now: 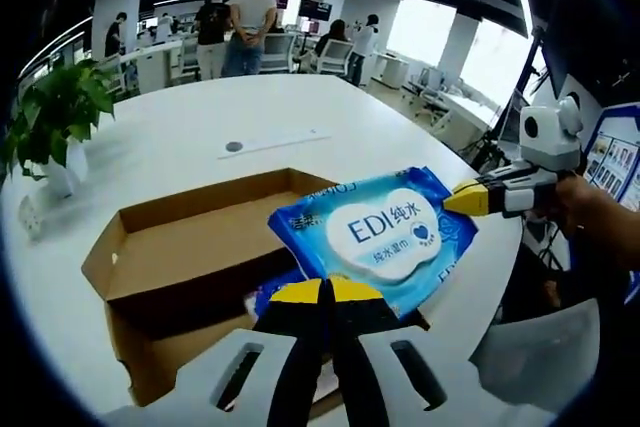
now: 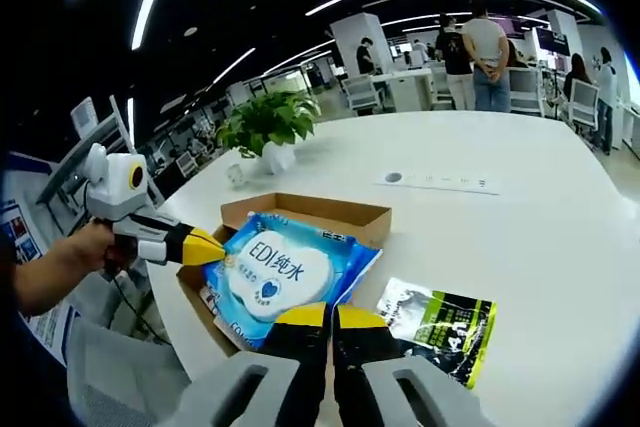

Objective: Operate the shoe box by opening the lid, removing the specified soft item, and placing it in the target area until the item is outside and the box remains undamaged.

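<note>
Behind everything spreads an open office with a broad white round table (image 1: 180,137), on which the brown cardboard shoe box (image 1: 170,247) sits with its lid folded back. Both yellow-tipped claws are clenched on the soft blue plastic pack of wet wipes (image 1: 375,232): the left gripper (image 1: 325,297) grasps the near edge just ahead of its tips, the right gripper (image 2: 318,319) the opposite edge, probably sharing the limp load. Lifted over the box mouth, the pack is glossy, with a white label. Right of the right claw lies a green-and-black pouch (image 2: 440,325).
</note>
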